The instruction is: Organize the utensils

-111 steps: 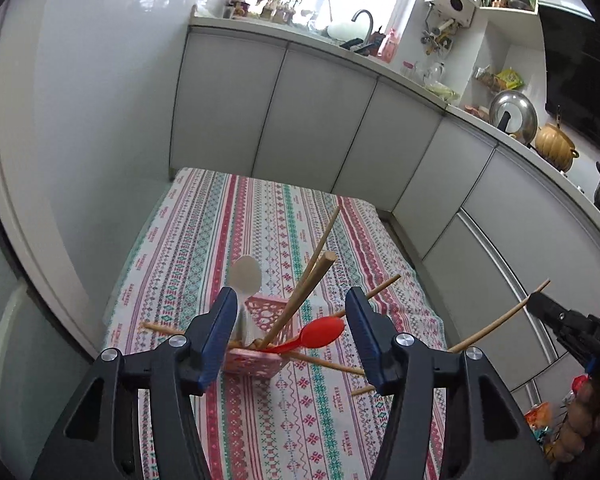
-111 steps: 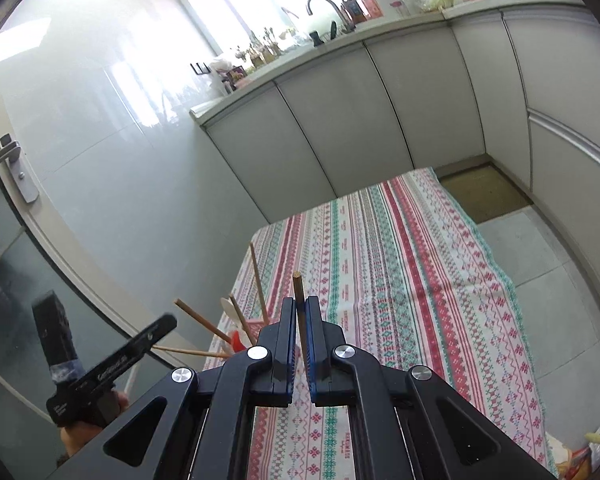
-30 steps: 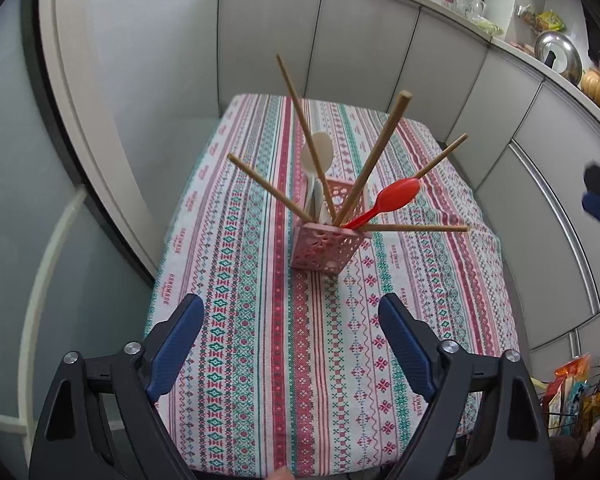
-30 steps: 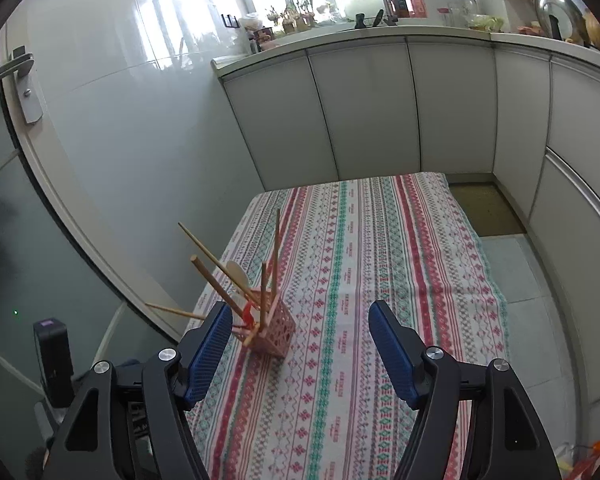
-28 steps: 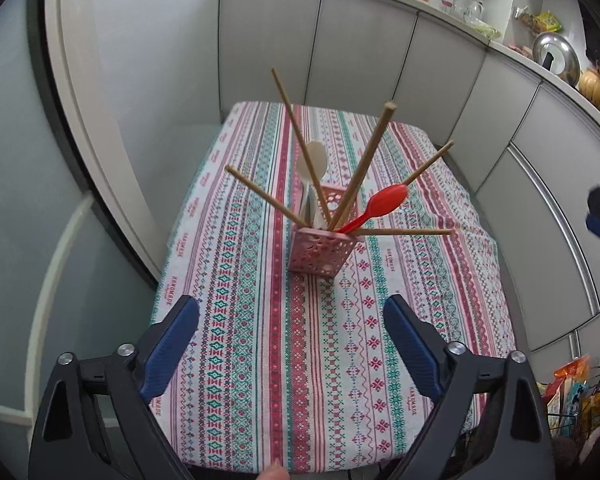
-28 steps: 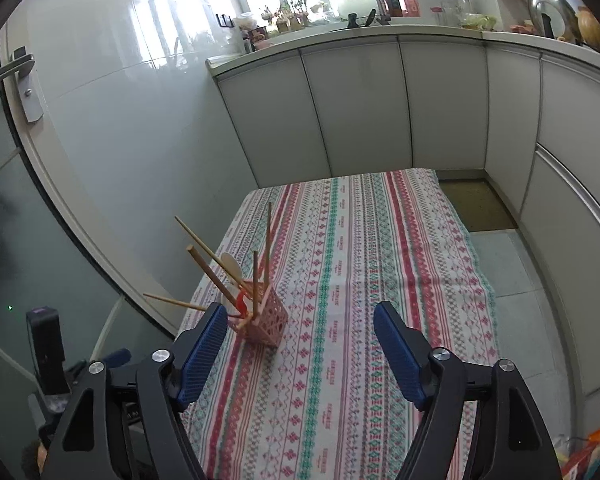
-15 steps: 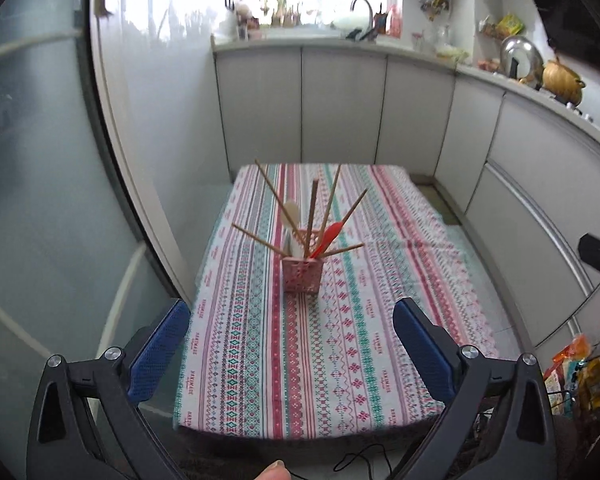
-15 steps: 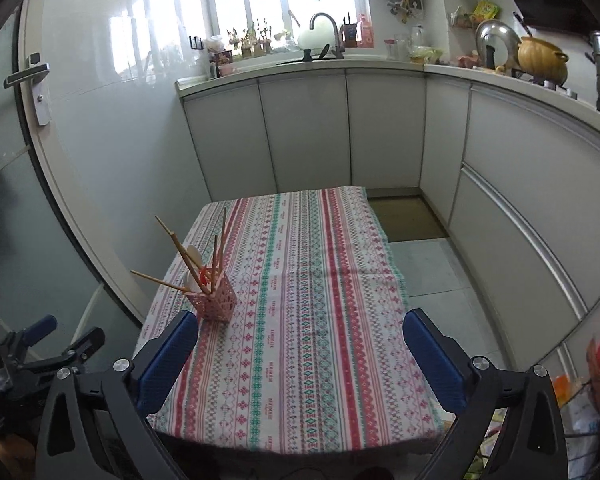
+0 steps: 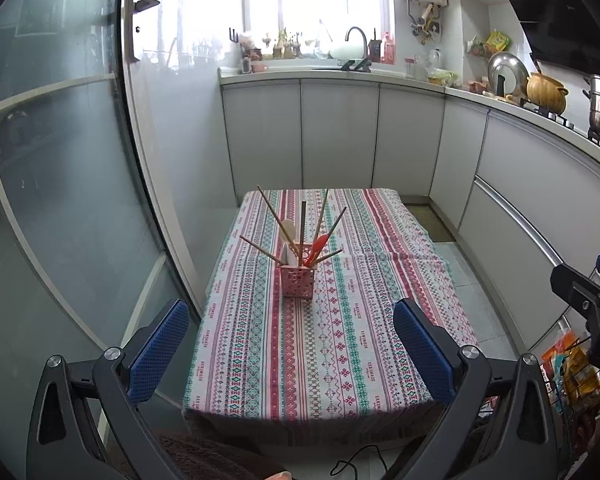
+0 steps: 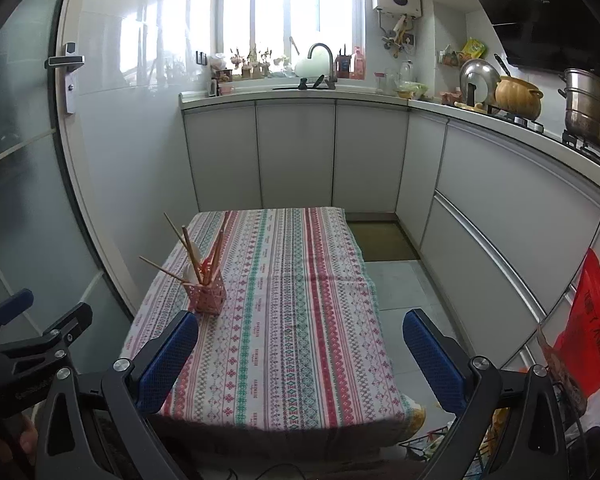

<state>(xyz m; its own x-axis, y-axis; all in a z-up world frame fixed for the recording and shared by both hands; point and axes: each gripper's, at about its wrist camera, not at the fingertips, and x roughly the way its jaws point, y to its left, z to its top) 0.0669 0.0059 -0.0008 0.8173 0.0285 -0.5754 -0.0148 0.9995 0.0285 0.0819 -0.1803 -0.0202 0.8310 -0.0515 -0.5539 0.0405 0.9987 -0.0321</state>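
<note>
Pink holder (image 9: 297,282) is standing on the worktop (image 9: 340,344) with chopsticks (image 9: 323,216) and spoons inside, so both grippers, left (image 9: 290,354) and right (image 10: 300,354), jaws spread wide and gripping nothing, are best pulling clear without snagging

I see a woven patterned cloth (image 9: 340,344) covering the table, matt and soft-looking. The pink holder (image 9: 297,282) looks like perforated plastic, holding wooden chopsticks (image 9: 322,216) and a glossy red plastic spoon (image 9: 318,246). My left gripper (image 9: 288,352) pads (image 9: 158,350) are blue dimpled rubber on matt black plastic.

Pink lattice holder (image 9: 297,281), red spoon (image 9: 317,246), red-green-white striped tablecloth (image 9: 340,344).
</note>
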